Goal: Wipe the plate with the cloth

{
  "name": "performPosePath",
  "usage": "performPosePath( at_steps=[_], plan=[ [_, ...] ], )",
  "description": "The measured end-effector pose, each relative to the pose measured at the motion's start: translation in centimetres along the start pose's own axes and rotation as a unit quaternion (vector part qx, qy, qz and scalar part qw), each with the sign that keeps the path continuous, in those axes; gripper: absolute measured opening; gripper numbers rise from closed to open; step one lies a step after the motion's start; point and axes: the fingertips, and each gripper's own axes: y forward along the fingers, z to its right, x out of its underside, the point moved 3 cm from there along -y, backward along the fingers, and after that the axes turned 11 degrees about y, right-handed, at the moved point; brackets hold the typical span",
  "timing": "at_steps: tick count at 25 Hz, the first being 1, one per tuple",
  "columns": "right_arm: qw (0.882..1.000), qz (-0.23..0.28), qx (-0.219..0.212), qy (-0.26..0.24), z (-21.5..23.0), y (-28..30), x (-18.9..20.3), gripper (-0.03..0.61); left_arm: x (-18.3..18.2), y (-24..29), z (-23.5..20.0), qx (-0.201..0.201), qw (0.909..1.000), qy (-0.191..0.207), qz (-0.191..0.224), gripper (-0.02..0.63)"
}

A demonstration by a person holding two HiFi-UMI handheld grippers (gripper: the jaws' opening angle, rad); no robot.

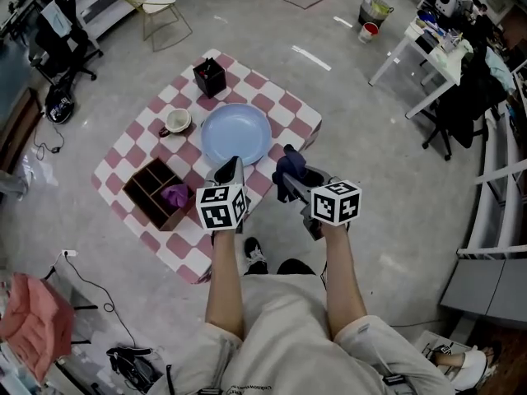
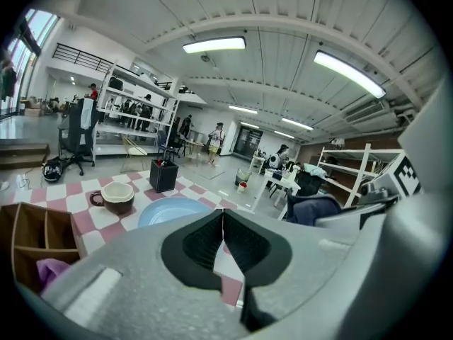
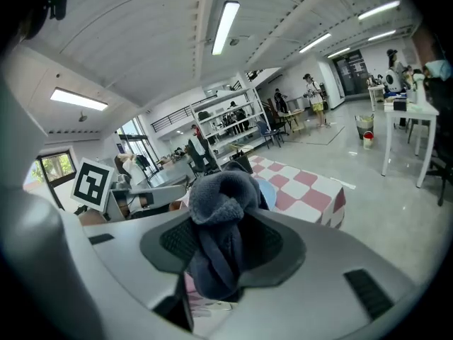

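Observation:
A pale blue plate (image 1: 235,133) lies empty near the middle of the checked table (image 1: 132,128); it also shows in the left gripper view as the plate (image 2: 173,211). My right gripper (image 1: 290,171) is shut on a dark blue-grey fleece cloth (image 1: 287,165), held up at the table's near right corner, just right of the plate. In the right gripper view the cloth (image 3: 218,229) bulges out between the jaws. My left gripper (image 1: 230,172) hovers at the plate's near edge, jaws pressed together with nothing in them, as the left gripper (image 2: 223,238) shows.
A brown-and-white cup (image 1: 176,122) sits left of the plate, a black pen holder (image 1: 209,76) at the far corner. A wooden divided box (image 1: 156,192) with a purple cloth (image 1: 175,194) stands near left. White desks (image 1: 428,52) lie far right, a chair (image 1: 160,15) beyond.

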Motion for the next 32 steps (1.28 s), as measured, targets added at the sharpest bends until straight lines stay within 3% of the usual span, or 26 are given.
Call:
performPosePath(
  at_steps=[9,17,23,26,32],
  plan=[
    [1.0,-0.019,-0.007,0.01,1.9,2.7,-0.4,0.175,1.6,0.8,-2.0,-0.021,0.9995,-0.008,-0.022,0.009],
    [0.996,-0.049,-0.067,-0.028,1.0,8.8,-5.9,0.175,-1.3,2.1,-5.7,-0.077,0.9966,-0.031,-0.003,0.009],
    [0.985,-0.096,-0.109,-0.092,-0.5,14.3,-9.3,0.175,-1.5,1.8,-8.5,-0.13,0.9904,-0.043,-0.019,0.009],
    [0.979,-0.114,-0.134,-0.1,-1.4,16.9,-10.3,0.175,-1.4,1.8,-10.0,-0.156,0.9858,-0.056,-0.028,0.009],
    [0.96,-0.145,-0.194,-0.14,-4.0,21.2,-11.1,0.175,-1.6,1.0,-13.4,-0.219,0.972,-0.082,-0.019,0.009]
  ],
)
